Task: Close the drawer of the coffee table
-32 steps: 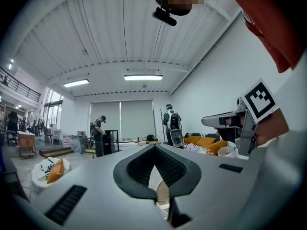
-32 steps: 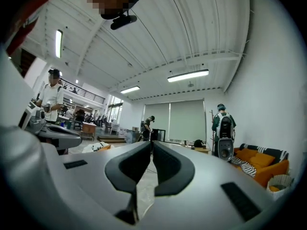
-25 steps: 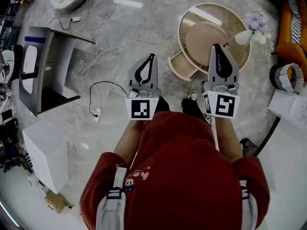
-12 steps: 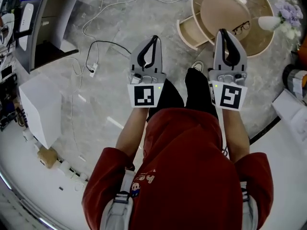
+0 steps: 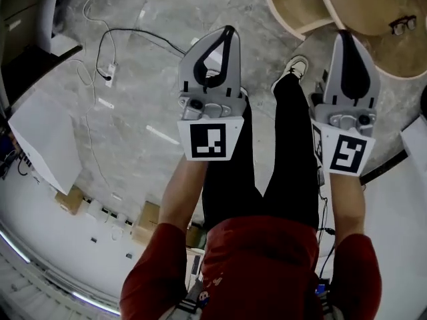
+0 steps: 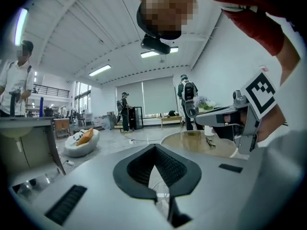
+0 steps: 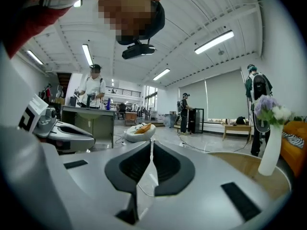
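The drawer (image 5: 297, 2) sticks out of the coffee table (image 5: 363, 5), nearer the right gripper (image 5: 343, 35) than the left gripper (image 5: 229, 31). Both are pinched closed, holding nothing.

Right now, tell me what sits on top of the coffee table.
A pair of black glasses lies on the coffee table; the right gripper view shows a white vase of flowers standing there too. In the head view the right tool covers part of its near edge.
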